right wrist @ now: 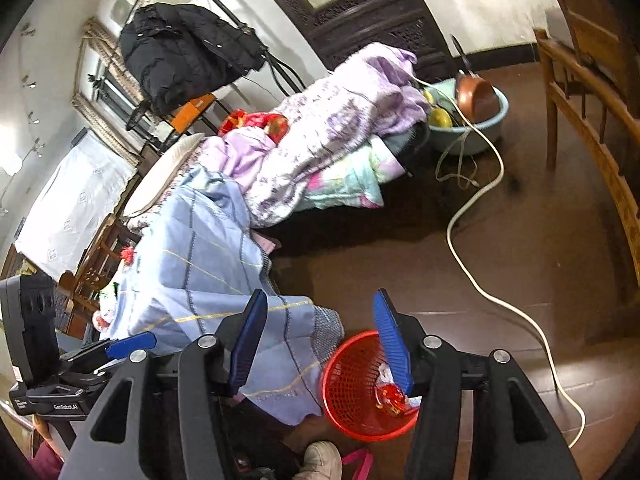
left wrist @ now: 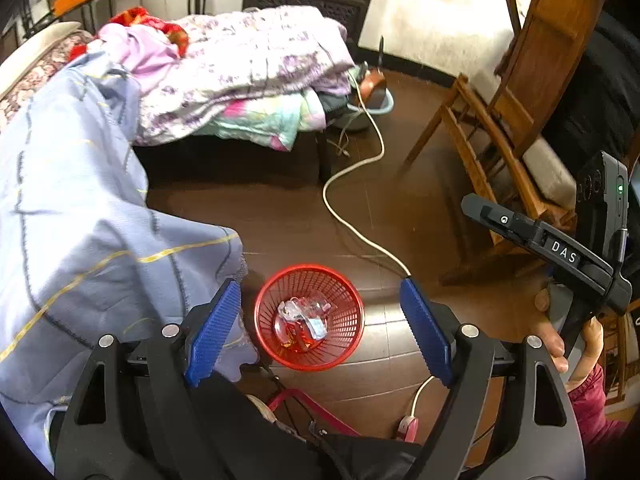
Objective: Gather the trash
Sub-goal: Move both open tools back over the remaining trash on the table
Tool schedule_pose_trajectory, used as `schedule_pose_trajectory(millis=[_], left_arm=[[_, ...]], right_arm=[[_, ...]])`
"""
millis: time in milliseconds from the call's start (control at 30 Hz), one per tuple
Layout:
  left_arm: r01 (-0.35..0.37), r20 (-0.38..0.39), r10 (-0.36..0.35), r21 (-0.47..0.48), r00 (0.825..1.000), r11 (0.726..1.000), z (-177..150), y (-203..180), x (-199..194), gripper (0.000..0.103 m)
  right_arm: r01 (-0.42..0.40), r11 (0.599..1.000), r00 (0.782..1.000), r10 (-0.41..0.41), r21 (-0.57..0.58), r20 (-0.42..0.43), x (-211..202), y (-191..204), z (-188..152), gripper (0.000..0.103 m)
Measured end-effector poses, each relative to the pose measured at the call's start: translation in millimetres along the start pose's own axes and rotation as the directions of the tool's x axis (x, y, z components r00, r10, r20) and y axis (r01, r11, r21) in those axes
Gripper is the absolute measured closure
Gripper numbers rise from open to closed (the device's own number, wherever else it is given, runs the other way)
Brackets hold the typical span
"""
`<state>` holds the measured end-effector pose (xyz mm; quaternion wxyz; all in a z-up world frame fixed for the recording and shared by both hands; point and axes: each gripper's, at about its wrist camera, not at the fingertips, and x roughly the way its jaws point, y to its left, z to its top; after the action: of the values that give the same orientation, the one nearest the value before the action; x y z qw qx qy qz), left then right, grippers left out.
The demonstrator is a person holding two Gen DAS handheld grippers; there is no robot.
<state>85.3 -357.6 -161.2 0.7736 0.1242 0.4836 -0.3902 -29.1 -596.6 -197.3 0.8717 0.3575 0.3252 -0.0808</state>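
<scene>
A red mesh basket (left wrist: 344, 344) stands on the dark floor with crumpled clear and red wrappers (left wrist: 303, 316) inside. My left gripper (left wrist: 320, 328) hovers above it, open and empty, blue pads either side of the basket. In the right wrist view the basket (right wrist: 352, 392) sits low, with a red wrapper (right wrist: 390, 398) inside. My right gripper (right wrist: 320, 340) is open and empty above the basket's left edge. The right gripper also shows in the left wrist view (left wrist: 560, 252), the left gripper in the right wrist view (right wrist: 120, 348).
A bed with a blue quilt (left wrist: 72, 240) and purple blankets (left wrist: 248, 64) lies left. A white cable (left wrist: 360, 184) runs across the floor. A wooden chair (left wrist: 516, 100) stands right. A blue basin (right wrist: 468, 120) holds a copper pot. My shoe (right wrist: 320, 460) is below.
</scene>
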Motion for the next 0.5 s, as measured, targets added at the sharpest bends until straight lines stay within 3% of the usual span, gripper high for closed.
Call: schedule_pose_trajectory(millis=[333, 500], left_arm=[[-0.034, 0.154, 0.040, -0.042, 0.987, 0.999, -16, 18, -79, 0.022], [-0.053, 0.243, 0.069, -0.073, 0.967, 0.996, -28, 28, -123, 0.019]], right_arm=[[-0.034, 0.986, 0.996, 0.047, -0.162, 0.078, -40, 75, 10, 0.037], [-0.040, 0.975, 0.992, 0.065, -0.220, 0.106, -62, 111, 9, 0.020]])
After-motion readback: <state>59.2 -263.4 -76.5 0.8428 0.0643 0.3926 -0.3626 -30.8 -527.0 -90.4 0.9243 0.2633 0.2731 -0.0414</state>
